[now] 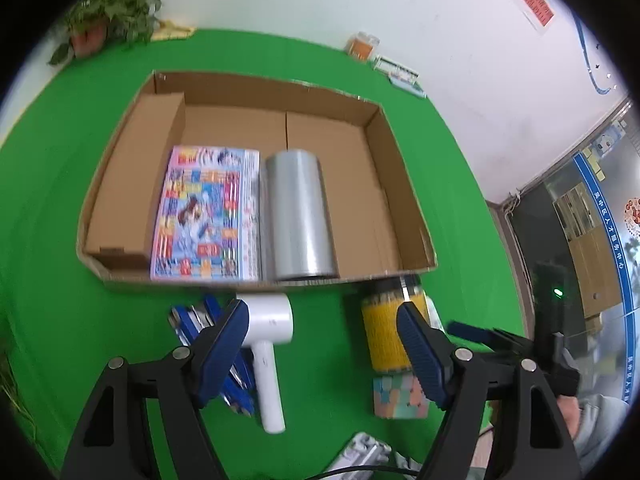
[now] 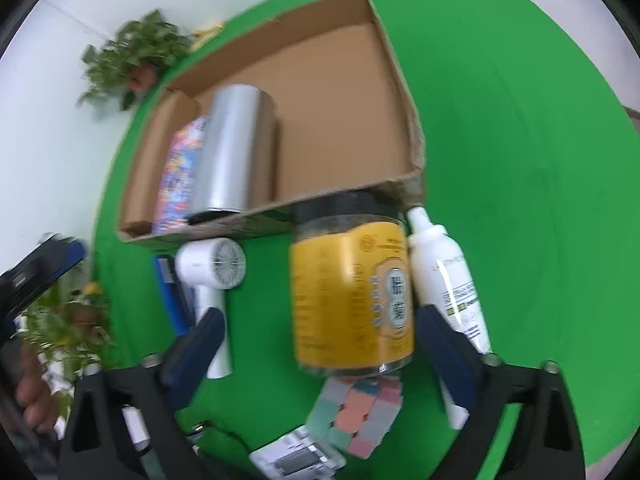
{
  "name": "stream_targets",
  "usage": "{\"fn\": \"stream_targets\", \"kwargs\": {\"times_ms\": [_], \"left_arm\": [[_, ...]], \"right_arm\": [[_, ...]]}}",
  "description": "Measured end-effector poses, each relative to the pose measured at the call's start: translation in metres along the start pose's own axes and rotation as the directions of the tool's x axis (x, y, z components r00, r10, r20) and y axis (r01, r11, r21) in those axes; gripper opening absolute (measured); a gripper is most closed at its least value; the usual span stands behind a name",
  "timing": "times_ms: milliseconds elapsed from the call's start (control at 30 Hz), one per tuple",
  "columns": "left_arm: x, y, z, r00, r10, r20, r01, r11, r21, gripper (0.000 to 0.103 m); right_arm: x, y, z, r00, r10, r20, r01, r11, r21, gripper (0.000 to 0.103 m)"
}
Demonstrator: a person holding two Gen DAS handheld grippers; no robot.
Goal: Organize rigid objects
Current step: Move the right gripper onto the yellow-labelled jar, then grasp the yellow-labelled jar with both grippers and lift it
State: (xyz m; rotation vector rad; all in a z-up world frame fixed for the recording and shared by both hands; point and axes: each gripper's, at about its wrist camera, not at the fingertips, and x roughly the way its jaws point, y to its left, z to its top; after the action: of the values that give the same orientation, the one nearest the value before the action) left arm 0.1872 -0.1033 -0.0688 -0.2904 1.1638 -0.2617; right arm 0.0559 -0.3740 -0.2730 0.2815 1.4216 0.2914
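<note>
My left wrist view faces the cardboard box [image 1: 256, 184] from above; right sits lower, nearer — both share the yellow jar [image 2: 352, 292].

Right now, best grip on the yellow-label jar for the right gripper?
Take the yellow-label jar across its straight labelled body, coming from the near side with the right gripper, which is open. It looks to lie with its black lid toward the cardboard box. The white spray bottle sits right against one flank, so that finger probably needs to wedge between them.
</note>
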Motion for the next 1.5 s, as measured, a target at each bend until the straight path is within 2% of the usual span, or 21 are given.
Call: {"fn": "stream_targets", "kwargs": {"times_ms": [67, 100, 133, 167, 233, 300, 333, 367, 433, 567, 633, 700, 733, 933, 1000, 1067, 1167, 1267, 1367, 1467, 1500], "left_arm": [[0.002, 0.001, -0.004, 1.0, -0.005, -0.013, 0.005, 1.0, -0.004, 0.076], [0.002, 0.001, -0.005, 1.0, -0.006, -0.017, 0.006, 1.0, -0.004, 0.076], [0.003, 0.002, -0.007, 1.0, -0.009, -0.028, 0.009, 1.0, -0.003, 0.076], [0.003, 0.002, -0.009, 0.999, -0.015, -0.039, 0.015, 1.0, 0.0, 0.076], [0.007, 0.001, -0.013, 0.996, -0.052, -0.073, 0.053, 0.999, 0.009, 0.076], [0.016, 0.0, -0.015, 0.989, -0.098, -0.107, 0.1, 0.995, 0.013, 0.076], [0.022, 0.001, -0.016, 0.986, -0.112, -0.124, 0.114, 0.993, 0.008, 0.076], [0.028, 0.002, -0.016, 0.983, -0.124, -0.139, 0.125, 0.992, -0.001, 0.076], [0.043, 0.007, -0.015, 0.969, -0.173, -0.176, 0.169, 0.985, -0.039, 0.076], [0.079, 0.02, -0.007, 0.921, -0.309, -0.235, 0.28, 0.948, -0.15, 0.076], [0.098, 0.021, -0.005, 0.907, -0.325, -0.267, 0.289, 0.943, -0.166, 0.076], [0.121, 0.02, -0.004, 0.893, -0.326, -0.311, 0.284, 0.943, -0.171, 0.076], [0.134, 0.016, -0.003, 0.883, -0.318, -0.344, 0.276, 0.947, -0.166, 0.076], [0.171, -0.003, -0.001, 0.841, -0.329, -0.429, 0.291, 0.944, -0.155, 0.074], [0.179, -0.011, 0.001, 0.848, -0.288, -0.445, 0.261, 0.958, -0.122, 0.077], [0.181, -0.014, 0.002, 0.839, -0.301, -0.454, 0.272, 0.954, -0.128, 0.077], [0.179, -0.02, 0.0, 0.831, -0.298, -0.469, 0.279, 0.954, -0.112, 0.076], [0.168, -0.026, -0.003, 0.84, -0.283, -0.462, 0.271, 0.958, -0.093, 0.076], [0.151, -0.036, -0.001, 0.862, -0.265, -0.432, 0.264, 0.962, -0.065, 0.076], [0.122, -0.05, 0.006, 0.905, -0.238, -0.352, 0.25, 0.968, -0.012, 0.076], [0.116, -0.051, 0.006, 0.912, -0.235, -0.335, 0.25, 0.968, 0.001, 0.076]], "right_arm": [[0.014, -0.001, -0.001, 1.0, -0.016, -0.017, 0.016, 1.0, 0.006, 0.067], [0.019, 0.002, 0.001, 0.999, -0.026, -0.026, 0.027, 1.0, 0.006, 0.063], [0.022, 0.002, -0.001, 0.998, -0.044, -0.033, 0.044, 0.999, 0.0, 0.053], [0.025, 0.005, -0.004, 0.998, -0.047, -0.033, 0.047, 0.999, -0.014, 0.049], [0.023, 0.01, -0.009, 0.999, -0.026, -0.044, 0.025, 0.999, -0.033, 0.048], [0.018, 0.026, -0.015, 0.997, 0.064, -0.048, -0.069, 0.992, -0.103, 0.049], [0.015, 0.036, -0.019, 0.989, 0.14, -0.047, -0.146, 0.979, -0.144, 0.059], [0.013, 0.04, -0.02, 0.986, 0.158, -0.043, -0.163, 0.974, -0.155, 0.075], [0.011, 0.038, -0.019, 0.987, 0.163, -0.007, -0.163, 0.979, -0.122, 0.084], [0.026, 0.017, -0.009, 0.986, 0.164, -0.018, -0.164, 0.986, 0.011, 0.084], [0.045, 0.014, -0.008, 0.985, 0.159, -0.07, -0.159, 0.987, 0.011, 0.084], [0.068, 0.017, -0.009, 0.974, 0.179, -0.141, -0.179, 0.984, 0.008, 0.084], [0.073, 0.018, -0.01, 0.972, 0.181, -0.149, -0.182, 0.983, 0.008, 0.085], [0.106, 0.015, -0.006, 0.974, 0.172, -0.147, -0.163, 0.984, 0.072, 0.083], [0.113, 0.018, -0.005, 0.975, 0.167, -0.146, -0.158, 0.985, 0.069, 0.083], [0.114, 0.023, -0.006, 0.983, 0.122, -0.137, -0.117, 0.992, 0.049, 0.083], [0.115, 0.023, -0.011, 0.983, 0.126, -0.135, -0.118, 0.991, 0.064, 0.083], [0.113, 0.025, -0.015, 0.982, 0.135, -0.131, -0.129, 0.99, 0.059, 0.082], [0.101, 0.034, -0.015, 0.983, 0.152, -0.103, -0.148, 0.988, 0.039, 0.082], [0.082, 0.042, -0.011, 0.981, 0.181, -0.062, -0.181, 0.983, 0.018, 0.082], [0.075, 0.043, -0.009, 0.981, 0.187, -0.05, -0.187, 0.982, 0.007, 0.082]]}}
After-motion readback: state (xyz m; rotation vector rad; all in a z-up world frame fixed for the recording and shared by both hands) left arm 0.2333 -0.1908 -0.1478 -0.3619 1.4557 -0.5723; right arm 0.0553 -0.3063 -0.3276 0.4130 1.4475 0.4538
